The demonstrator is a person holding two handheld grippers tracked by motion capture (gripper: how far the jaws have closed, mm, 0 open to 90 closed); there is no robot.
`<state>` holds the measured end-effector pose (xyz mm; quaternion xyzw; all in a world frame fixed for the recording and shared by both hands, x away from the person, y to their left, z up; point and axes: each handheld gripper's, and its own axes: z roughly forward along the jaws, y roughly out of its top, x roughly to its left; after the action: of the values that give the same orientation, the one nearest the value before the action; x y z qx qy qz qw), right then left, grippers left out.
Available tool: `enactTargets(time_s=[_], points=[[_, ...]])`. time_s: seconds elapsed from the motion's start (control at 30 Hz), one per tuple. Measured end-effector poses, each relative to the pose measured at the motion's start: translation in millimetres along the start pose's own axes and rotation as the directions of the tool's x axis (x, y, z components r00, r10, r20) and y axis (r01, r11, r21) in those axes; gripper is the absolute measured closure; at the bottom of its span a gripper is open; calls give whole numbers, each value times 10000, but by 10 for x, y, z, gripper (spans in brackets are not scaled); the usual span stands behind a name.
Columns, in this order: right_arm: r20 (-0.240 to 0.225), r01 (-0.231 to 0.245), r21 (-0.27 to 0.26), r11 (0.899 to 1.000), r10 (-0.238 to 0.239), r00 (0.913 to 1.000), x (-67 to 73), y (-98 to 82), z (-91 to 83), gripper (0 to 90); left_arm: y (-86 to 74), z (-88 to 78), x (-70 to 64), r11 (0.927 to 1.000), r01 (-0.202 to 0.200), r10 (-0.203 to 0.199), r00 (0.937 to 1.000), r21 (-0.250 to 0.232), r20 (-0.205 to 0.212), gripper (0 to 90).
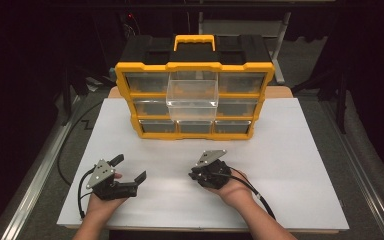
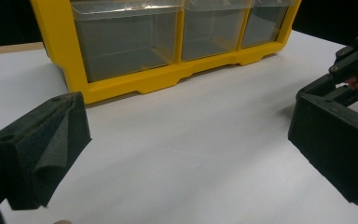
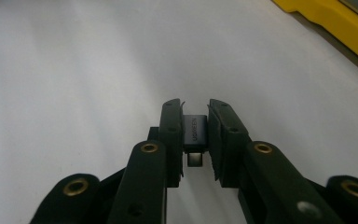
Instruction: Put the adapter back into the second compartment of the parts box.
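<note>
between the two black jaws of the right gripper [image 3: 196,140] sits a small dark adapter [image 3: 195,133], pinched on its flat sides, with pale lettering along its top face and a short metal plug end poking back toward the camera. it looks like a little usb adapter: a hard plastic shell, boxy, smooth. i'd judge it very light and stiff, not fragile, but slick and tiny enough to twist or pop out if the squeeze goes off-centre. the broad flat sides, where the pads already press, seem the right place to hold it; the metal tip is too short to grab. from above, the right gripper [image 1: 206,172] rests low over the white table [image 1: 300,165], the adapter too small to make out there. the left gripper [image 1: 130,172], well apart to the side, stands with its jaws wide and nothing between them. beyond both, at the far side of the table, stands a yellow drawer organizer [image 1: 195,100] with its top middle clear drawer [image 1: 192,92] pulled out.
</note>
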<state>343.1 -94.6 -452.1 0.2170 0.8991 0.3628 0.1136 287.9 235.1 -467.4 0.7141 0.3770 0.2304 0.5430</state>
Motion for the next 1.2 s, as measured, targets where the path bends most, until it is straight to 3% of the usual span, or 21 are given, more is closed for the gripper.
enactTargets(time_s=[0.7,1.2], points=[[604,-634,-8,9980,633,9962,-230,-309,-369,775,2,-6,15,9999,150,-150,9998,-80,88,3],[1089,-1270,13,9919,1261,9860,-416,-581,-689,775,1,-8,16,9998,180,-179,9998,-87,74,3]])
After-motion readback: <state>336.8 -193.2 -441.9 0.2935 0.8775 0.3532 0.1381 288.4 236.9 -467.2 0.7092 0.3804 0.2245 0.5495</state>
